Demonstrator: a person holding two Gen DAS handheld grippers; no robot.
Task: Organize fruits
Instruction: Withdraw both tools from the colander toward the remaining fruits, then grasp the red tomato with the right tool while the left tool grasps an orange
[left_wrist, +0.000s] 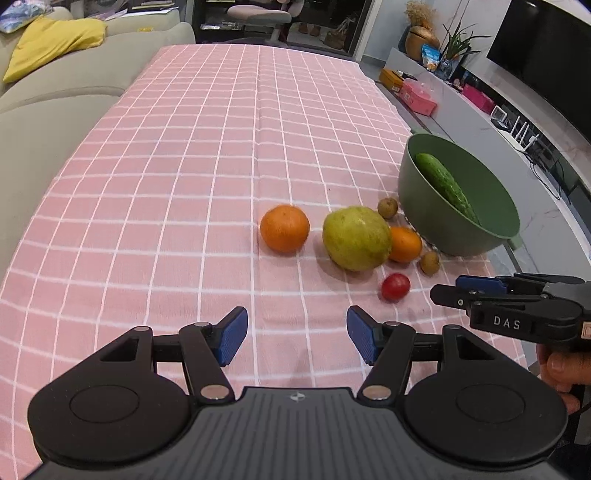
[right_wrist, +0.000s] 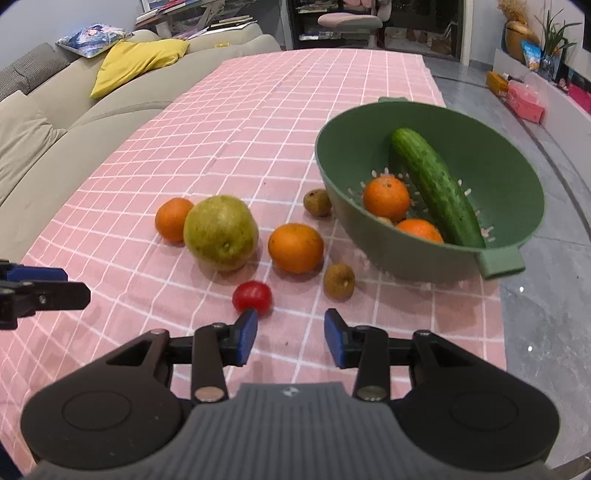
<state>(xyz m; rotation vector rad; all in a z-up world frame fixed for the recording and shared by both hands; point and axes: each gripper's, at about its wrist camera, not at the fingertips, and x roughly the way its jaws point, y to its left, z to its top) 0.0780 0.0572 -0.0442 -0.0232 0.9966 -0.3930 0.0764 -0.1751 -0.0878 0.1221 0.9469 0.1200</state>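
A green colander bowl (right_wrist: 513, 155) sits at the table's right edge and holds a cucumber (right_wrist: 436, 184) and two oranges (right_wrist: 386, 197). On the pink checked cloth lie a large green pear-like fruit (right_wrist: 221, 232), two oranges (right_wrist: 295, 247) (right_wrist: 171, 218), a red tomato (right_wrist: 252, 297) and two small brown fruits (right_wrist: 339, 281) (right_wrist: 317, 202). My right gripper (right_wrist: 290, 336) is open and empty, just short of the tomato. My left gripper (left_wrist: 297, 338) is open and empty, nearer than the fruits. The bowl (left_wrist: 417, 199), pear-like fruit (left_wrist: 356, 238) and tomato (left_wrist: 395, 287) also show in the left wrist view.
A beige sofa (right_wrist: 55, 122) with a yellow cushion (right_wrist: 136, 59) runs along the table's left side. A grey floor (right_wrist: 546, 302) drops off right of the table. A low white cabinet (left_wrist: 480, 122) with boxes and plants stands at the right.
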